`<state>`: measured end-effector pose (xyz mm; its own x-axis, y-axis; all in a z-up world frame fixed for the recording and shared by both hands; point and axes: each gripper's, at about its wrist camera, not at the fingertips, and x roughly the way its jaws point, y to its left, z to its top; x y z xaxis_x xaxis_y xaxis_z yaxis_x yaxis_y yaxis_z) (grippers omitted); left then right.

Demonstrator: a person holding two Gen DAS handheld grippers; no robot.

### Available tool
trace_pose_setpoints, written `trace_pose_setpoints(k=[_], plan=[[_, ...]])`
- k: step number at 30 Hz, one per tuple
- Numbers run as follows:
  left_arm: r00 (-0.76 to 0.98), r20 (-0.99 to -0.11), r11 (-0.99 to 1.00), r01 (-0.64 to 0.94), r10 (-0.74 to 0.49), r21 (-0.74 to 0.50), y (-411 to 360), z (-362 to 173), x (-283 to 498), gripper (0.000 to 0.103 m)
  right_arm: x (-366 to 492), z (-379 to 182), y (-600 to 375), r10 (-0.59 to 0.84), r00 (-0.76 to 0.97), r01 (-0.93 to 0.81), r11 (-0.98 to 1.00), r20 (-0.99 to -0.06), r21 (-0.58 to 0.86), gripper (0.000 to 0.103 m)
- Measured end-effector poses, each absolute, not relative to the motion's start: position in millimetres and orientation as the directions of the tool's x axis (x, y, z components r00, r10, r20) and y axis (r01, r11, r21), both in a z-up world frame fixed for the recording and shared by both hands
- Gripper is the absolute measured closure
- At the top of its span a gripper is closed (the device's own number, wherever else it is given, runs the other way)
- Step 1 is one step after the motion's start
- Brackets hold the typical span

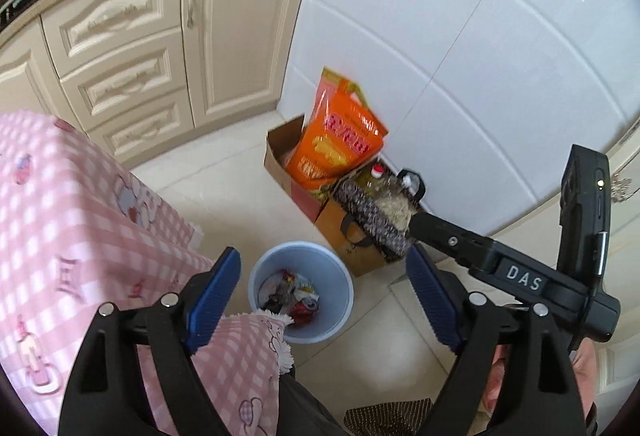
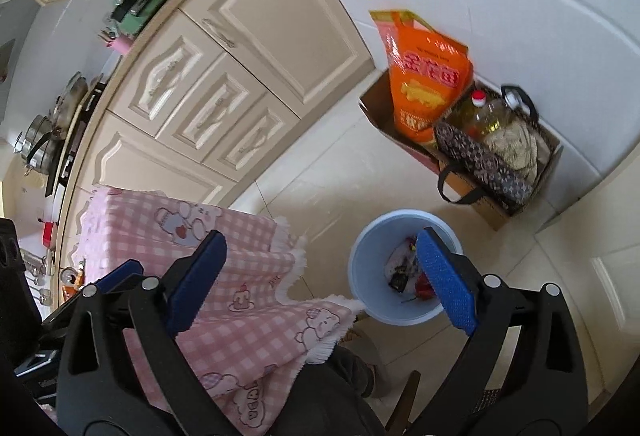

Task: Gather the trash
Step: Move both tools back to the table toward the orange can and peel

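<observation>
Left wrist view: the left claw point(image 1: 322, 298) is hanging released, its blue ribbed pads spread wide with nothing between them, above the round pale-blue plastic bin point(image 1: 301, 292) on the cream tiled floor point(image 1: 224, 172).
Right wrist view: the right claw point(image 2: 320, 276) is likewise standing wide and empty, over the edge of the pink checked cloth covering the surface point(image 2: 240, 276), with the same bin point(image 2: 368, 276) just beyond its right pad.
Trash: crumpled wrappers and scraps point(image 1: 290, 296) are lying in the bottom of the bin, which is sitting just beside the cloth's fringed corner.
Surroundings: an orange printed bag point(image 1: 340, 140) is standing in an open cardboard box point(image 1: 280, 152) against the white wall, next to a dark patterned tote point(image 1: 372, 220) holding a bottle; cream cabinet doors point(image 1: 236, 36) are running behind.
Step in hand: judging by both claws being empty over the bin, a drop appears finished, and the next piece needs fetching.
Doing it well: both claws should be lifting clear of the cloth's fringe so it is not snagged, keeping their pads spread until they are around the next item.
</observation>
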<state>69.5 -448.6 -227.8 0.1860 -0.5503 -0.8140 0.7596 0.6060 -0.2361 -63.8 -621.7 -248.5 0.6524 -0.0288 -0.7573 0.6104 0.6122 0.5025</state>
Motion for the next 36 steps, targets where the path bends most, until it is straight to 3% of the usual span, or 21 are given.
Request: trace_pose_setpoints(k=[15,25,36], plan=[[0.419,-0.680,0.702,0.683,-0.601,-0.199,-342,-140,76,0.018,-22,-154,-542,-0.005,0.748,0.422,0.776,-0.664,0.469,0.009],[0.602,-0.635,0.848,0.502,-0.484,-0.170,-232,-121,102,0.018,24,-116,-461,0.109,0.770,0.234,0.869,-0.629,0.437,0.009],[0.717,-0.628,0.951,0.274,-0.302,-0.145,-113,-137,137,0.018,80,-111,-370,0.213,0.719,0.055,0.931,-0.661,0.361,0.009]])
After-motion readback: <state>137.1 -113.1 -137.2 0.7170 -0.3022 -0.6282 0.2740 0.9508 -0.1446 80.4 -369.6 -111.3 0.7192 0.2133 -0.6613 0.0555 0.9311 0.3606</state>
